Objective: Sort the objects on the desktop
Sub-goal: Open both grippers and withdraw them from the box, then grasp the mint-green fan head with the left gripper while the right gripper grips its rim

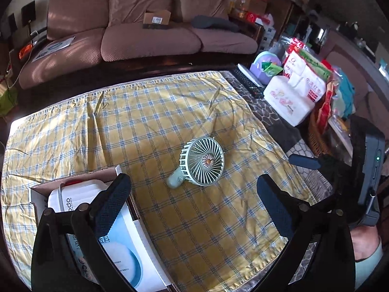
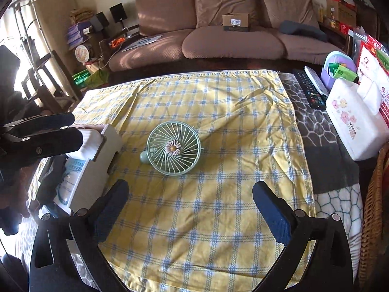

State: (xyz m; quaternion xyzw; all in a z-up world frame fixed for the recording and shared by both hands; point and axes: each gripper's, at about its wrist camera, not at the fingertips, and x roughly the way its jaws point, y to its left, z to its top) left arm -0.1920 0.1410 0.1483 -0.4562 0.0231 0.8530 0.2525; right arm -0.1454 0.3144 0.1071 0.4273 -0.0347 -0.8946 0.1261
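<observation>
A small green handheld fan (image 1: pixel 201 161) with a daisy at its hub lies on the yellow checked cloth (image 1: pixel 136 112); it also shows in the right wrist view (image 2: pixel 173 148). A cardboard box (image 1: pixel 114 172) at the cloth's left holds a white device (image 1: pixel 80 192) and a white-blue package (image 1: pixel 128 255); the box also shows in the right wrist view (image 2: pixel 104 155). My left gripper (image 1: pixel 194 194) is open and empty, near the box. My right gripper (image 2: pixel 190 194) is open and empty, just in front of the fan. The left gripper also shows in the right wrist view (image 2: pixel 70 127).
Remote controls (image 2: pixel 310 88), a white tissue pack (image 2: pixel 352 119), snack bags and a purple container (image 2: pixel 338 67) crowd the table's right side. A wicker basket (image 2: pixel 375 209) stands at the right edge. A brown sofa (image 2: pixel 231 29) lies behind the table.
</observation>
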